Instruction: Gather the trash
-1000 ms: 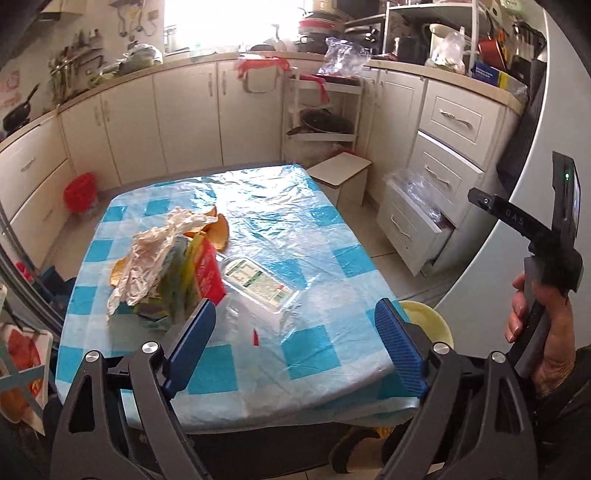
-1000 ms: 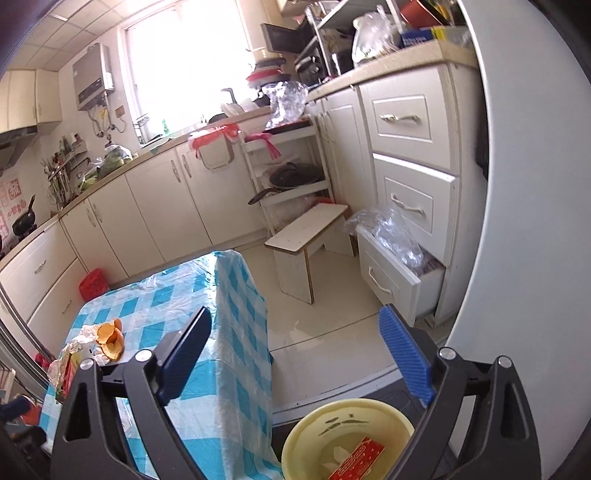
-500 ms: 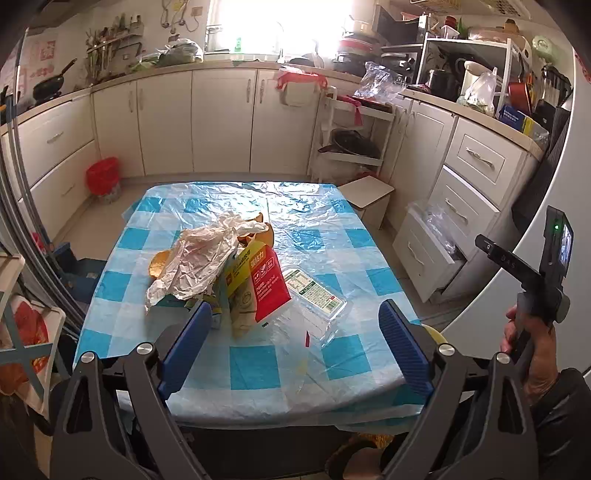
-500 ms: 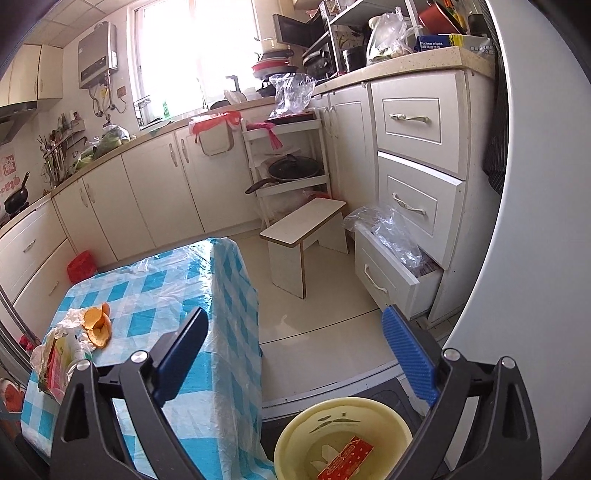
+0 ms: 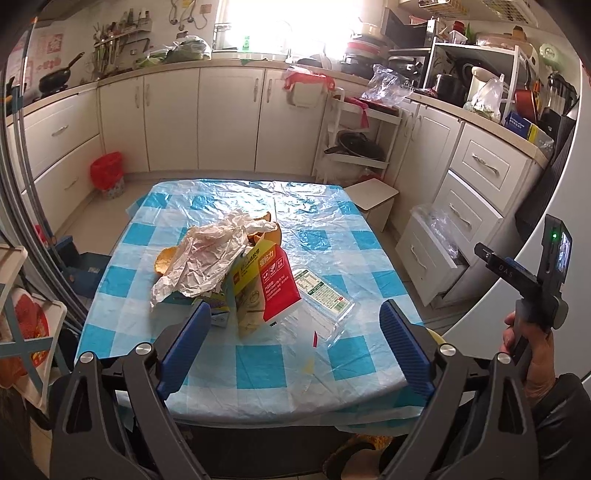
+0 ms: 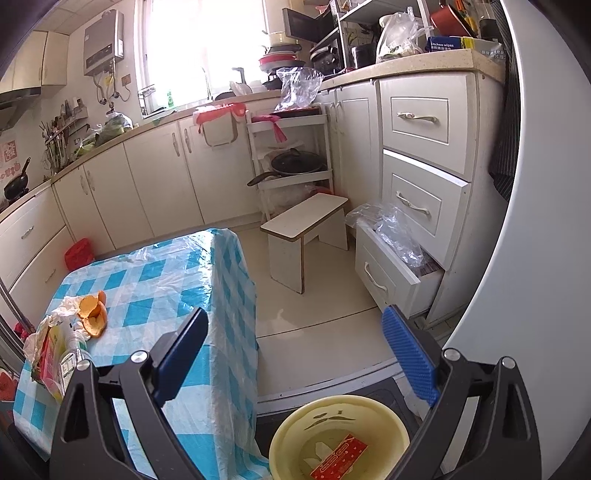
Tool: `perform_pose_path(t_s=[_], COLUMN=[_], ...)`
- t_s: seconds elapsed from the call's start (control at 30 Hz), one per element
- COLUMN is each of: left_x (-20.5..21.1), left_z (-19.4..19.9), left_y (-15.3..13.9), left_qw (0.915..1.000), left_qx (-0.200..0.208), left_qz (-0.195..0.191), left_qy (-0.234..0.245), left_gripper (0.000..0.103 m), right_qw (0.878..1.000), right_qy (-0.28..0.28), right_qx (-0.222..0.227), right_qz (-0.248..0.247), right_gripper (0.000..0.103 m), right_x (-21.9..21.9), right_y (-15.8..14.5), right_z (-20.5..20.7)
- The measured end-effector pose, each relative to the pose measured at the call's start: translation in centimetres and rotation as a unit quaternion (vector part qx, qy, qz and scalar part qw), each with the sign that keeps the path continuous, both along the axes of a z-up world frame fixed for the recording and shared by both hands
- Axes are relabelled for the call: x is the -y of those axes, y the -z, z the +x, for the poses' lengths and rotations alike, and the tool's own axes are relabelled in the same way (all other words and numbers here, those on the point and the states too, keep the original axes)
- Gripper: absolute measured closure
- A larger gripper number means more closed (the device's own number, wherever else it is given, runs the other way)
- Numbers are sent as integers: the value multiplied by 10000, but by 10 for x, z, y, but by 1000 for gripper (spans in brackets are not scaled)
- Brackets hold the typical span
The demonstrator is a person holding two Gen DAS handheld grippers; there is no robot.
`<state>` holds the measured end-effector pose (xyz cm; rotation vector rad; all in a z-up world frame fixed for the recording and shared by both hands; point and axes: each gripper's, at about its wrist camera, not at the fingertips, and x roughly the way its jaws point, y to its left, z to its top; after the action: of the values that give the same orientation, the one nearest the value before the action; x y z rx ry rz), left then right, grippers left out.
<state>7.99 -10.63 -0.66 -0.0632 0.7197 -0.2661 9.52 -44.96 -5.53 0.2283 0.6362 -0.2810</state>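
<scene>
Left gripper (image 5: 291,341) has backed off the table (image 5: 369,258) — jaws wide, empty

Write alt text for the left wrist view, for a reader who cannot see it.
Open left tongs face a table covered in blue-checked plastic, with a trash pile: crumpled plastic bag, orange peels, red-and-yellow package and clear plastic tray. At right, a hand holds the other tool; white kitchen cabinets stand behind.

Kitchen, cream cabinet run (image 5: 229,118) along back and right walls, bright overexposed window (image 5: 258,26) above. Beige tile floor (image 6: 314,302), small white wooden stool (image 6: 306,229), bottom white drawer (image 6: 391,273) pulled open, white tiered rack (image 5: 354,136).
</scene>
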Motion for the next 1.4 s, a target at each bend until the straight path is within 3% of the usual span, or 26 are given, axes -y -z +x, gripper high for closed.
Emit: perform_pose_path(t_s=[1.4], left_x=[-12], left_z=[5], left_y=[6], left_qw=[9998], left_qx=[-54], left_qz=[23], left_qy=[-183], left_gripper=[14], right_qw=[9997], right_qy=[-232], right_qx=[-30], right_qz=[-80], right_gripper=[11], right_x=[-10], right_y=[1], right_z=[2])
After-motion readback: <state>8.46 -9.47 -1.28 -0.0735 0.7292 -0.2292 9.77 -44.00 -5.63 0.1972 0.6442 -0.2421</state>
